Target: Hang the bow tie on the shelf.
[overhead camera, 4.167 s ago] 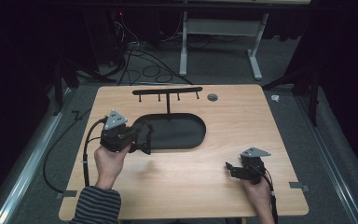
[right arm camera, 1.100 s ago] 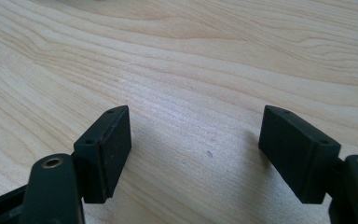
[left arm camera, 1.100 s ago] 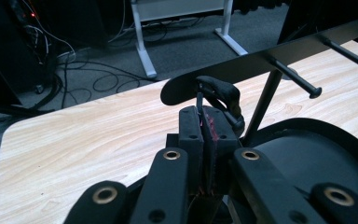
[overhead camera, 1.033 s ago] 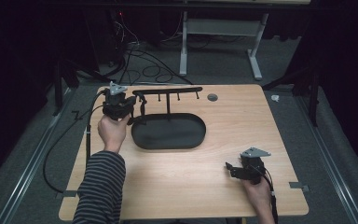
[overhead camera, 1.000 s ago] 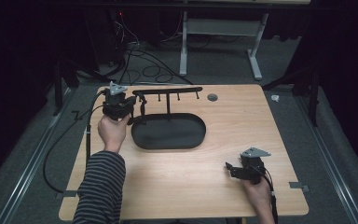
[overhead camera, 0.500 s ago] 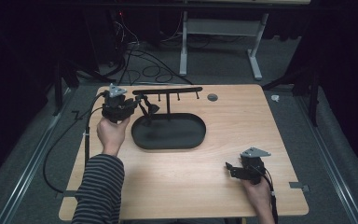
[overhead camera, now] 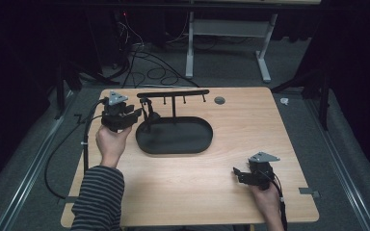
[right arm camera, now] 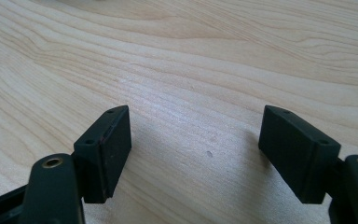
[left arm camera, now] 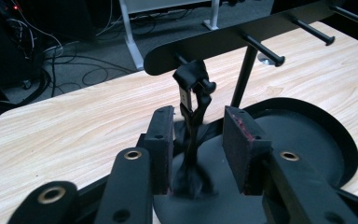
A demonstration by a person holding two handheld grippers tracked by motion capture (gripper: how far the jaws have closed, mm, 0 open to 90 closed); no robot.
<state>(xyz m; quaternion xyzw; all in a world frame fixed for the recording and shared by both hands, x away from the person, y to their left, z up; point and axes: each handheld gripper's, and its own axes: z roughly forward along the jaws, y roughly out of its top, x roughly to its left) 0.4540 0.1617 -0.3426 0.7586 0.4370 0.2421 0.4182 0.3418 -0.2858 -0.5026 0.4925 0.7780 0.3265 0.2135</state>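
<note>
From the high view, your left tongs (overhead camera: pixel 136 114) sit at about ten o'clock on the surface (overhead camera: pixel 221 192), level with the left end of the black rack (overhead camera: pixel 173 94). A second ago they were shut at that first peg; their jaws have just been opening, and the black strap (overhead camera: pixel 149 113) now dangles from the peg over the dark oval tray (overhead camera: pixel 192 144). That reads as the hanging done and the release under way. Your right tongs (overhead camera: pixel 238 174) rest at about five o'clock, well apart from the rack, where they were before.

In the left gripper view, the strap (left arm camera: pixel 193 112) is looped over the peg nearest the rack's (left arm camera: pixel 223 39) end and falls straight down between the two pads. The pads (left arm camera: pixel 235 140) stand apart from it on both sides, so the tongs are open and the peg alone carries it. The strap is narrow, black, with a small buckle near the top, and its lower end is blurred above the tray (left arm camera: pixel 321 130).

In the right gripper view, the right tongs (right arm camera: pixel 193 154) are wide open over bare wood, with nothing between them.
</note>
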